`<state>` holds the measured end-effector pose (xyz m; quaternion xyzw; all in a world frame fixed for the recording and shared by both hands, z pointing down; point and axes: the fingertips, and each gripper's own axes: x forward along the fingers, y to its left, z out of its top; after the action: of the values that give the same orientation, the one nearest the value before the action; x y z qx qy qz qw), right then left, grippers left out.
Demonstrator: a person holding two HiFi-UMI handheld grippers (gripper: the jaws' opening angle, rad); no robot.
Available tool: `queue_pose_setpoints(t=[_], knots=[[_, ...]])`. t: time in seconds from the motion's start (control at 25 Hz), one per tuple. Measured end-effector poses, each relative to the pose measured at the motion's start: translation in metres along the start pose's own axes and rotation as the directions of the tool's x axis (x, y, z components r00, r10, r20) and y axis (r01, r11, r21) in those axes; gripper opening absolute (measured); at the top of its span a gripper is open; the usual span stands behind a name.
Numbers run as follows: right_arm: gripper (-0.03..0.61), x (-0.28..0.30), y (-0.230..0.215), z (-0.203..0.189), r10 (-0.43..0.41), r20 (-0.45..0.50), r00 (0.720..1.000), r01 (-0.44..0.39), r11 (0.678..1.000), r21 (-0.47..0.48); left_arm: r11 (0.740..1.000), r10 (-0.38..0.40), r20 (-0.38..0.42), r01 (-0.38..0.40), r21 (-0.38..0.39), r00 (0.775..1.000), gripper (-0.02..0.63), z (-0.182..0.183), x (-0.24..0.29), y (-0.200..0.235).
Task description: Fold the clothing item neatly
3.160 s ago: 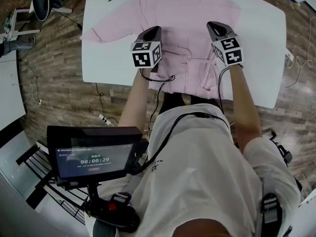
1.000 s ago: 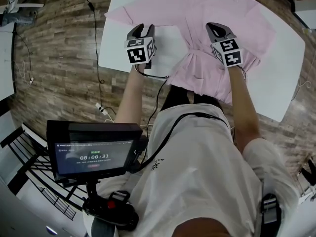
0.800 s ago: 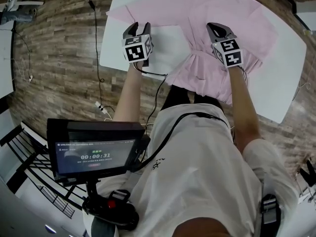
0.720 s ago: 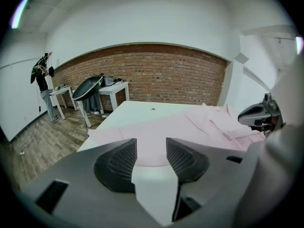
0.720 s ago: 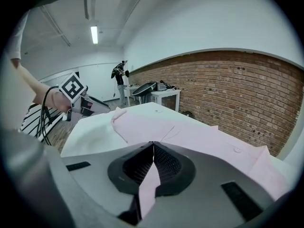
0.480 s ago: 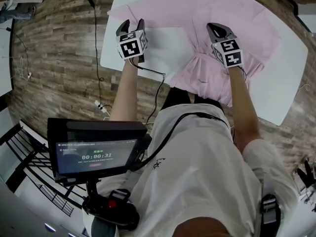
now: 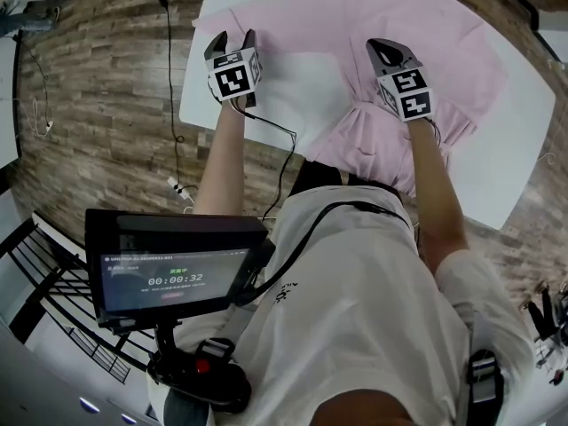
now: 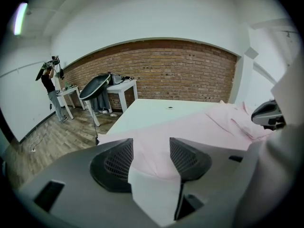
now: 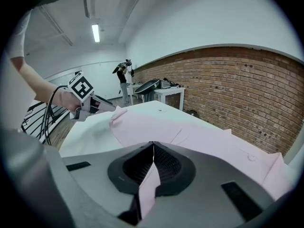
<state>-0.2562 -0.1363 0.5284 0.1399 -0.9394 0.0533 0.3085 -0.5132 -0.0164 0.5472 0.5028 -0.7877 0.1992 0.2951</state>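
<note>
A pink shirt [image 7: 417, 25] lies spread on the white table [image 7: 293, 87], its hem bunched at the near edge. My right gripper [image 7: 383, 47] is shut on a fold of the shirt's front; a strip of pink cloth [image 9: 151, 179] shows pinched between its jaws [image 9: 153, 146]. My left gripper [image 7: 233, 38] is at the end of the left sleeve [image 7: 266, 20], at the table's left side. Its jaws have just been opening and stand wide apart [image 8: 151, 148]. The sleeve [image 8: 156, 137] lies in the gap ahead of them, and the pads do not press on it.
The table's left edge [image 7: 191, 87] is close beside the left gripper, with wooden floor and a cable [image 7: 173, 105] below. A screen [image 7: 169, 273] hangs at the person's chest. Across the room are small tables [image 8: 121, 87], a brick wall and a person [image 8: 50, 87].
My left gripper moved away from the shirt's body leftward and farther up the table to the sleeve end, and its jaws spread open. The right gripper stayed shut on the cloth, shifting only slightly.
</note>
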Motion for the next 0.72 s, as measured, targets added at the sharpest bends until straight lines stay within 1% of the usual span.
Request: queue_pose_setpoints(t=[0.16, 0.4, 0.52, 0.72], knots=[[0.005, 0.003, -0.002, 0.000, 0.002, -0.004, 1.000, -0.002, 1.000, 0.000, 0.999, 0.031, -0.011, -0.031, 0.016, 0.999, 0.222, 0.001, 0.011, 0.009], [0.005, 0.004, -0.006, -0.004, -0.006, -0.020, 1.000, 0.006, 1.000, 0.003, 0.994, 0.101, -0.035, -0.100, 0.040, 0.994, 0.221, 0.005, 0.032, 0.029], [0.005, 0.005, -0.004, -0.005, -0.004, -0.023, 1.000, 0.005, 1.000, 0.012, 0.992, 0.115, -0.045, -0.113, 0.051, 0.992, 0.221, 0.003, 0.044, 0.033], [0.005, 0.013, -0.006, -0.014, -0.006, -0.040, 0.999, 0.006, 1.000, 0.006, 0.992, 0.117, -0.087, -0.113, 0.054, 0.989, 0.221, -0.005, 0.055, 0.036]])
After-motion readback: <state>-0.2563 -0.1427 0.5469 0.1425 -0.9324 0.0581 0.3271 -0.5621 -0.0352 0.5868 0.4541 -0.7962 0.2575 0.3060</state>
